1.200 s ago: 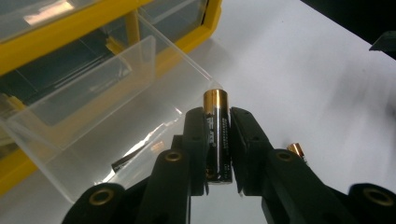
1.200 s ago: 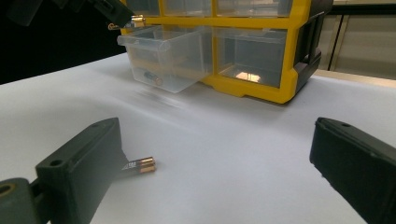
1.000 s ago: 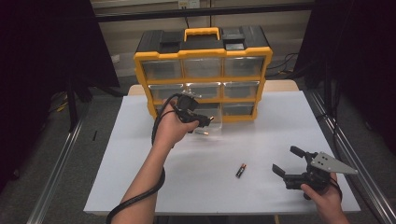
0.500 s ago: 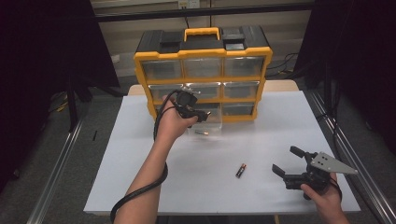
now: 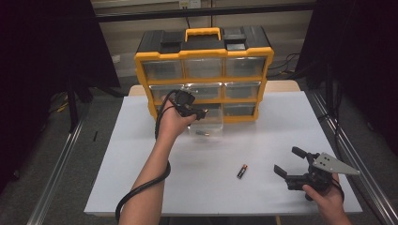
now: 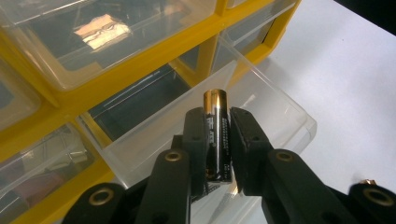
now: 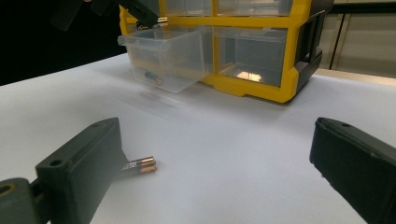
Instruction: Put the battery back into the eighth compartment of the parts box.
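Note:
My left gripper (image 5: 201,114) is shut on a black and gold battery (image 6: 215,135), held upright between the pads. It hovers over the pulled-out clear drawer (image 5: 209,127) in the bottom row of the yellow organizer (image 5: 204,51). The drawer's rim (image 6: 280,112) lies just beyond the battery's tip. Another battery (image 7: 153,77) lies inside the drawer. A loose battery (image 5: 241,171) rests on the white table, just left of my right gripper (image 5: 287,160). That gripper stands open near the front right edge, with nothing between its fingers (image 7: 79,158).
The organizer (image 7: 280,88) stands at the table's far edge, its other clear drawers shut. A cable trails from the left hand down the forearm. The white table (image 5: 141,178) has metal rails along both sides and dark floor beyond.
My left hand has edged a little toward the organizer with the battery still in its jaws. The right gripper and the loose battery have stayed put.

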Available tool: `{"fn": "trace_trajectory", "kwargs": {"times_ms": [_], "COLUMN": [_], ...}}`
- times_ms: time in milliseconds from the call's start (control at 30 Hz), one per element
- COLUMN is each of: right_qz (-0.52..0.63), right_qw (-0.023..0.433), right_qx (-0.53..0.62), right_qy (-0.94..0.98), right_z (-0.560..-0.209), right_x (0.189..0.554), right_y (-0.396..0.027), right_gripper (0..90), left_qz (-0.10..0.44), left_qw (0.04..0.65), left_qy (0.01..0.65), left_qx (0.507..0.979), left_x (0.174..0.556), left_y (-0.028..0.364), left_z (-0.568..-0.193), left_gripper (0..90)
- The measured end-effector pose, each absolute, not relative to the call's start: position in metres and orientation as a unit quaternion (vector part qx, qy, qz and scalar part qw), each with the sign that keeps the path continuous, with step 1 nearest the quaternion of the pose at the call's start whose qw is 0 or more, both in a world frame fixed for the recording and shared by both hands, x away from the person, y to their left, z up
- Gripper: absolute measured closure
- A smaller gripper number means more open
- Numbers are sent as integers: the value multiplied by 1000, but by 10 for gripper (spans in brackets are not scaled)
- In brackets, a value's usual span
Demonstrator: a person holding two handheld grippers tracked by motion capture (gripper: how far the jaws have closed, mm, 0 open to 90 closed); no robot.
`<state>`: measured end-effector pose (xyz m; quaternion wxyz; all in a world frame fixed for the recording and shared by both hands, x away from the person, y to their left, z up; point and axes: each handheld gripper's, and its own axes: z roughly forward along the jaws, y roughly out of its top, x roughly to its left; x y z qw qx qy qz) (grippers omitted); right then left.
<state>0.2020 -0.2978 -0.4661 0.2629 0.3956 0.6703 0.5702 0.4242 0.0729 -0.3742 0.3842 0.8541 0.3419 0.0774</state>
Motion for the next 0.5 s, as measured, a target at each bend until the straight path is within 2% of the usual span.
{"fn": "trace_trajectory", "kwargs": {"times_ms": [367, 500], "right_qz": [568, 567], "right_qw": [265, 264], "right_qx": [391, 390], "right_qy": [674, 675], "right_z": [-467, -467], "right_x": [203, 203], "right_y": [-298, -299], "right_gripper": [21, 21], "left_qz": [94, 89], "left_qw": [397, 409], "left_qy": [347, 355], "left_qx": [845, 836], "left_x": [430, 429], "left_y": [74, 75], "left_z": [-376, -376], "left_gripper": [763, 678]}}
